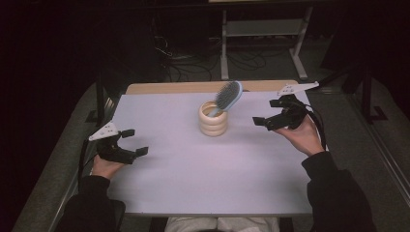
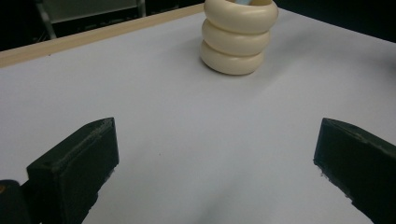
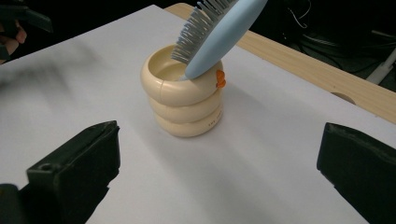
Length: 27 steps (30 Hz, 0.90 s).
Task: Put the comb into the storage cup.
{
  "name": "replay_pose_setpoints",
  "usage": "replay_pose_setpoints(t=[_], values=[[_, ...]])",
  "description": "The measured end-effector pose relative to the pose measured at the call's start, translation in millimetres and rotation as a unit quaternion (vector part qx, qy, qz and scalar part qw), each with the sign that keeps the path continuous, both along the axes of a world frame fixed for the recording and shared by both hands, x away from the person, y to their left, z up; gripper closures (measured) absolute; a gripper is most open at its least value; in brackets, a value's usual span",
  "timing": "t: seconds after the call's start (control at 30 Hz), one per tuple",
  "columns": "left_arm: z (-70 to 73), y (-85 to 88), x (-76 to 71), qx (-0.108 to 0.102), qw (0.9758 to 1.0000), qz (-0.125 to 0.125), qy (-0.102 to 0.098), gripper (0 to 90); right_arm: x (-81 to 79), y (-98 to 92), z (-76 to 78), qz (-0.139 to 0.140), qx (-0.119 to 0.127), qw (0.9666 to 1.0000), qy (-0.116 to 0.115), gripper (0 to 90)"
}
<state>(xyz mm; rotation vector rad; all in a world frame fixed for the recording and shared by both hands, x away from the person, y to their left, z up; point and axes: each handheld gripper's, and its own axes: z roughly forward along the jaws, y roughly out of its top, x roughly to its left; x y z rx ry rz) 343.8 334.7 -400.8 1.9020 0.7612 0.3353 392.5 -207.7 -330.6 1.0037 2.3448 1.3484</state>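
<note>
Fingers (spread wide) stand apart from the hairbrush.

Black claws, dark sleeves

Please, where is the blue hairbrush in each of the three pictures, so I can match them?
High view: the blue hairbrush stands tilted in the cream ringed holder, at the table's far middle.
Left gripper view: a small pale blue bit peeks from the holder's mouth at the top edge.
Right gripper view: the brush head leans up and right, top centre.
Shared landmark: the cream ringed holder.
</note>
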Motion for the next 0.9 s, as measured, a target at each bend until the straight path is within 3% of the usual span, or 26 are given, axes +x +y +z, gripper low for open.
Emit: replay_pose_setpoints(t=[0.23, 0.53, 0.9], values=[[-0.3, -0.2, -0.3, 0.002, 1.0000, 0.000, 0.002, 0.0, -8.7, -3.4, -4.7, -0.001, -0.009, 0.9999, -0.006, 0.0], [0.3, 0.0, -1.1, -0.001, 1.0000, 0.004, 0.005, 0.0, -17.9, -7.5, -18.2, -0.004, -0.019, 0.9998, 0.007, 0.0], [0.7, 0.7, -1.2, 0.001, 1.0000, 0.006, 0.007, 0.0, -30.1, -11.7, -26.2, -0.006, -0.018, 0.9998, 0.003, 0.0]])
